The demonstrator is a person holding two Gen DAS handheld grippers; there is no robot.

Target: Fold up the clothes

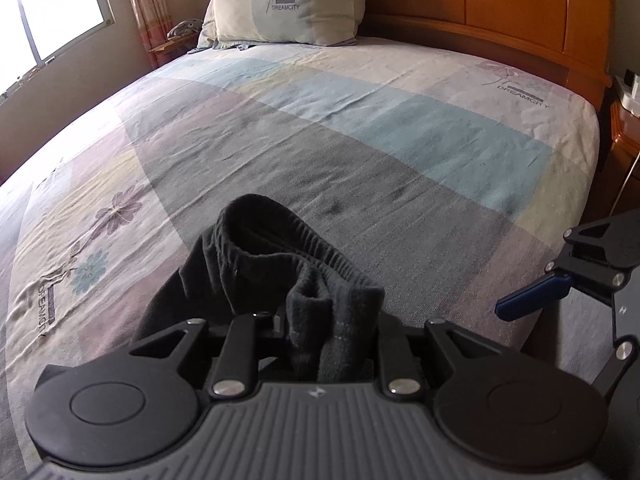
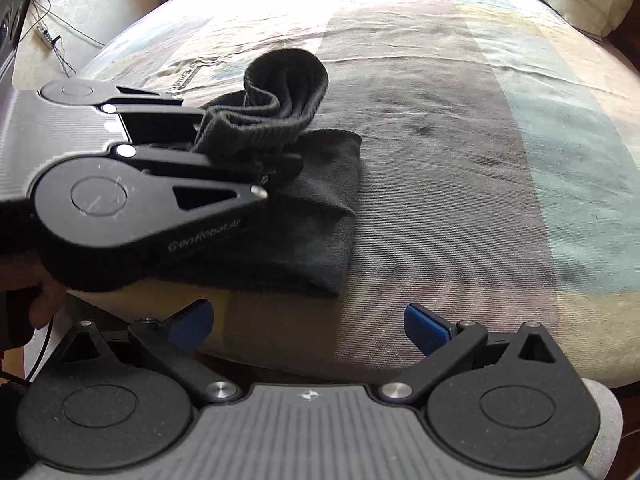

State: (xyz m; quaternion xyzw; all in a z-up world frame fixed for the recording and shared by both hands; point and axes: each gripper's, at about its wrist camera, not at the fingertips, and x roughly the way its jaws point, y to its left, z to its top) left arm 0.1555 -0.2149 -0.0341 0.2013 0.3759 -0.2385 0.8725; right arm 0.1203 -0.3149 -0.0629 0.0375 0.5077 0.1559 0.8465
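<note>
While the left gripper [image 2: 256,160] is clamped down on the bunched waistband end of the black garment [image 2: 316,216], the right gripper [image 2: 306,326] sits just off the near edge of the bed with its blue-tipped fingers [image 2: 426,330] spread wide, nothing between them. The waistband loop sticks up out of the left jaws and curls over, pointing away toward the far side of the bed. The rest of the cloth lies flat on the mattress below, a folded dark slab whose long axis runs from the near bed edge out toward the middle.

It's all on a bedsheet [image 1: 360,128] with pastel blocks and flower prints, a bit wrinkled. Further out there's a pillow [image 1: 288,0] propped against a wooden headboard [image 1: 500,4], a bright window [image 1: 56,8] and curtain [image 1: 146,8] on the left. From the right wrist view, some cables [image 2: 52,44] trail on the floor past the bed. The left gripper's body hides part of the garment there.
</note>
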